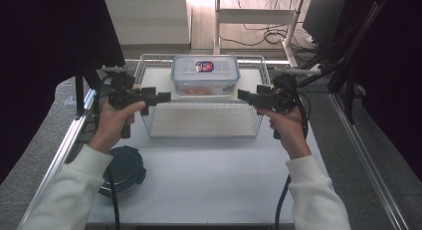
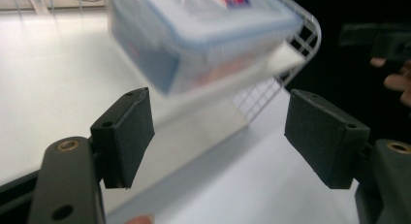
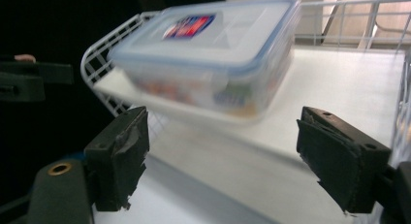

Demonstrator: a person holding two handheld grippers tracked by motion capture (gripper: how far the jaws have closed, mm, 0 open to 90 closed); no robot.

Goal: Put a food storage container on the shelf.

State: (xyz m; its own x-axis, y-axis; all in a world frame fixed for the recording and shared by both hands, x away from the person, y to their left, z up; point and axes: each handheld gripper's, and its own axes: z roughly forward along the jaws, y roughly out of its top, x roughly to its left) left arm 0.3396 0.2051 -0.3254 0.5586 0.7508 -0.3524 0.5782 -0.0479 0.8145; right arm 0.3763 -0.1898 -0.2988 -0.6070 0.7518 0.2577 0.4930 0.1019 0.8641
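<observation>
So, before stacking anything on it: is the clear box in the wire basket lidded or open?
Lidded. The clear box has its blue-rimmed lid with a label on top, seated flat inside the wire basket.

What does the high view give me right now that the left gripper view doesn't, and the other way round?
High view alone: a dark round lid lying on the table near the person's left sleeve, both hands, and the whole wire basket with the clear lidded container at its far end.

Left gripper view alone: a close look at the left gripper, its jaws wide apart with nothing between them.

Both: the container with its blue-rimmed lid on, the basket's white wire, the table, and the right gripper on the far side of the basket.
</observation>
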